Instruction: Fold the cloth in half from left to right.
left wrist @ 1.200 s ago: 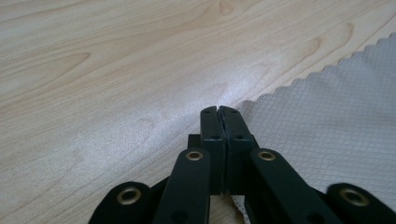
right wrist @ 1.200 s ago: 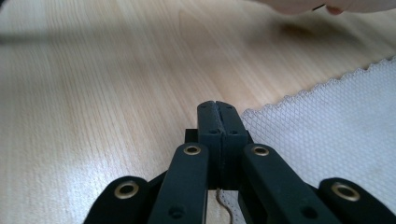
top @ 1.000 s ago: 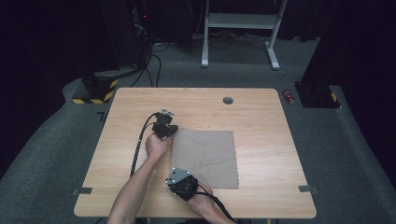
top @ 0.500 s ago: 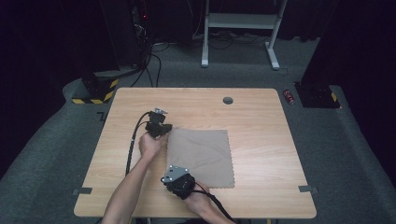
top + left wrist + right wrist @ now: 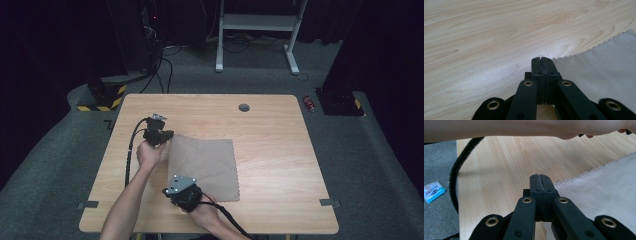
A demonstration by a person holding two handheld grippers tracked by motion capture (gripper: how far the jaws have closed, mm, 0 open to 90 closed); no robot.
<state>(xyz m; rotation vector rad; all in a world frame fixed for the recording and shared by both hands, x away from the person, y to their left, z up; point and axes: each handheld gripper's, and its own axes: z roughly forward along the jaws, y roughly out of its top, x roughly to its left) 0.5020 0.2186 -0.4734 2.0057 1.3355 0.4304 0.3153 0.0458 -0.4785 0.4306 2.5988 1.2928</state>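
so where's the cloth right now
In the high view the cloth lies flat mid-table, its far left corner at the left gripper, its near left corner at the right gripper.

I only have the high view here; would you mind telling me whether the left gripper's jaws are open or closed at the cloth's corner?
Observer: Closed. In the left gripper view, the left gripper has its jaws pressed together at the corner of the cloth.
Operator: Thanks. And the right one?
Observer: The right gripper is shut too, at the cloth's near corner.
Operator: Anything on the floor I can't make out?
Observer: A small blue packet lies on the grey carpet beside the table.
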